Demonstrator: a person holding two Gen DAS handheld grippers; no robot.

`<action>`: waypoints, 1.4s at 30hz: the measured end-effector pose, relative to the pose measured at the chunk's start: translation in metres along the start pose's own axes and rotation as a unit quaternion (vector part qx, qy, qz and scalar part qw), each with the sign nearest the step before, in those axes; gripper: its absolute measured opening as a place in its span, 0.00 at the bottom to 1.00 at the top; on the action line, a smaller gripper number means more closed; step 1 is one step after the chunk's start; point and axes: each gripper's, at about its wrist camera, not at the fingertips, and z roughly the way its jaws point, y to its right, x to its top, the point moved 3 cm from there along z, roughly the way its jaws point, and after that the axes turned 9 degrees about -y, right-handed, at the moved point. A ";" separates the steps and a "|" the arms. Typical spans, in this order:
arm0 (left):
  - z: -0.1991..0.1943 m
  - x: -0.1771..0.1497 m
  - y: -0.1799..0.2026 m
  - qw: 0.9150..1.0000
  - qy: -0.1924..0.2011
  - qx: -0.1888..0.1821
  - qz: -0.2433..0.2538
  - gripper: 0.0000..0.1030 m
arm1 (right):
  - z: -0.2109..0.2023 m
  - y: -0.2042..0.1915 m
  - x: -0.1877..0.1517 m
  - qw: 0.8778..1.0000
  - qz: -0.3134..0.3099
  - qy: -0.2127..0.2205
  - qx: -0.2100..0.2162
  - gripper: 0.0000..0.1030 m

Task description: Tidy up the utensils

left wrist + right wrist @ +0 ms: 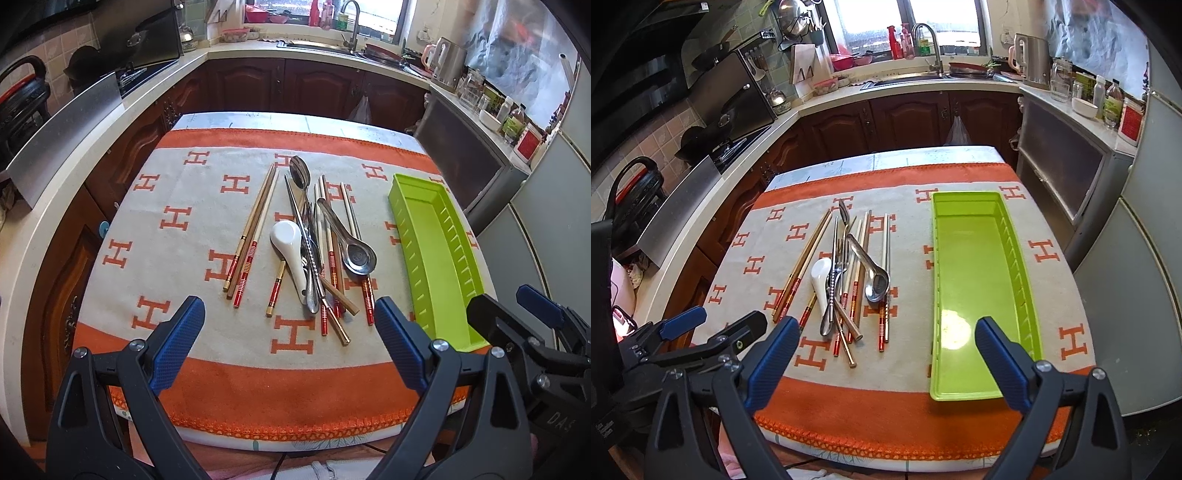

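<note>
Lying heaped: three spoons; one green tray; both grippers agape.

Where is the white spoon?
The white spoon lies in the utensil pile on the cloth, between the wooden chopsticks on its left and the metal utensils.

A kitchen is seen. Dark brown wooden cupboards are set under a pale stone worktop that is bent round the room. A bright window is placed above a steel sink with a curved tap. The left wall is covered with pinkish square tiles. A tall grey fridge is stood at the right.
</note>
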 end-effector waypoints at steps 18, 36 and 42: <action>0.028 0.081 -0.034 0.999 -0.008 -0.008 0.049 0.89 | 0.069 0.001 0.088 0.996 -0.063 -0.045 0.039 0.67; 0.156 0.112 -0.052 0.991 -0.113 -0.066 0.008 0.45 | 0.201 -0.024 0.099 0.968 -0.170 -0.168 0.074 0.33; 0.161 0.111 -0.051 0.990 -0.119 -0.073 0.000 0.45 | 0.210 -0.028 0.098 0.963 -0.187 -0.178 0.074 0.15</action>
